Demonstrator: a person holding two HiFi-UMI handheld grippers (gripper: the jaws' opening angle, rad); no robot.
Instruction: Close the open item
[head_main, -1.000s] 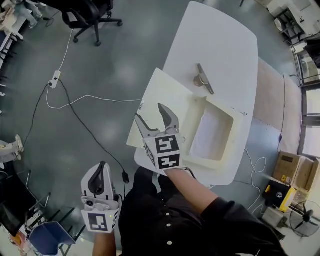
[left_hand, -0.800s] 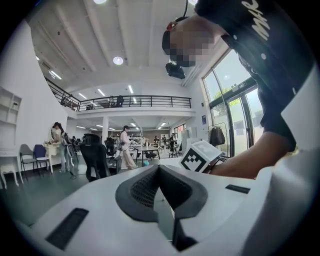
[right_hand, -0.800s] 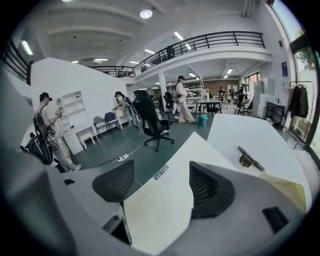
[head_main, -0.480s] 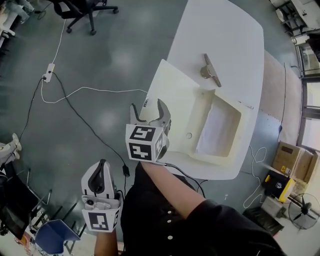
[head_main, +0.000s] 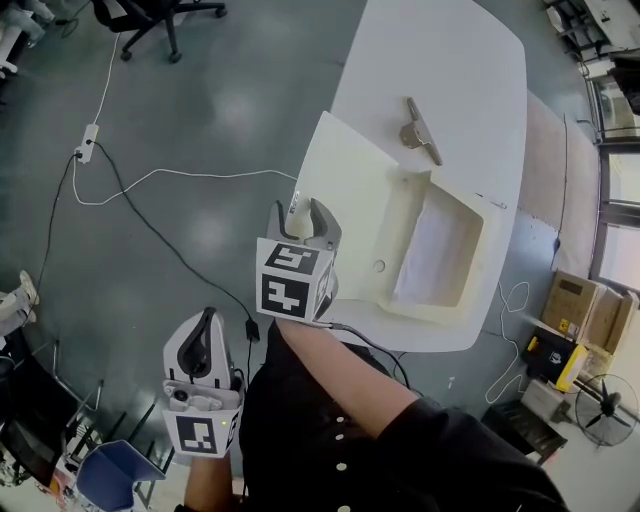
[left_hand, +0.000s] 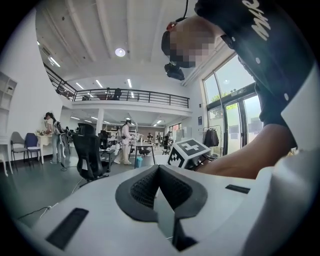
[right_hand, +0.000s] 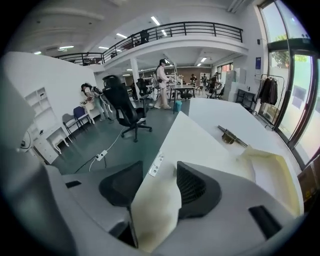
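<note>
A cream box (head_main: 440, 300) is seen lying open on the white surface (head_main: 450, 60), with its tray toward 3 o'clock and its lid (head_main: 345, 185) folded out toward 9 o'clock, past the surface's edge. The right hand-held gripper (head_main: 300, 212) is held at the lid's outer edge, at about 7 o'clock of the lid. In the right gripper view, the lid's corner (right_hand: 155, 200) is seen between the 2 pads. The jaws are closing around it, but a wide gap is still shown, so the lid is not yet clamped.

The left hand-held gripper (head_main: 205, 320) is held low at 7 o'clock, well apart from the box, over the floor. Its jaws are pressed together with nothing between them. A metal tool (head_main: 420, 130) is laid on the surface at 12 o'clock of the box.
</note>
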